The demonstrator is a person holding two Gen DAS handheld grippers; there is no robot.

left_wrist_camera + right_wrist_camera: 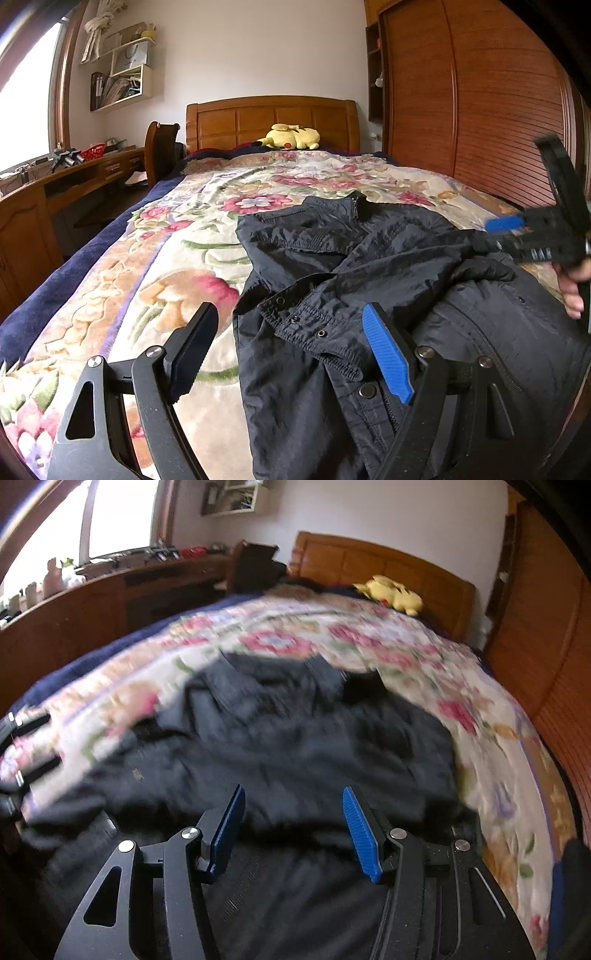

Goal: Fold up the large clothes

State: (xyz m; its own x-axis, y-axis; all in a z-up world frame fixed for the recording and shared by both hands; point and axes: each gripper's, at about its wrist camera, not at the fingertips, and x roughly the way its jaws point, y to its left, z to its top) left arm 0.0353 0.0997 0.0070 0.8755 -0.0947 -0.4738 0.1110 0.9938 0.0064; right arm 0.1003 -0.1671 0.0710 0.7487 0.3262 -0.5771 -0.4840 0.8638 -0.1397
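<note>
Black linkage and blue ribbed pads of the left gripper [291, 350] fill the foreground of the left wrist view, jaws spread wide with nothing pinched; its right pad sits over the rumpled dark jacket [369, 280], its left one over bare blanket. The jacket lies crumpled on the near right part of the bed, collar and zipper toward the headboard [273, 120], snap buttons showing along its hem. Under it spreads a floral blanket [155, 258] in cream, pink and green, with a navy border down the left side. A yellow plush toy [290, 137] rests against the wooden headboard. Slatted wooden wardrobe doors [480, 110] line the right wall; a wooden desk [74, 177] with clutter runs under a bright window [26, 92] on the left, wall shelves [122, 70] above it. The right gripper [293, 827], blurred in both views, hangs over the jacket's right side with a hand [572, 288] behind it, jaws parted and empty.
</note>
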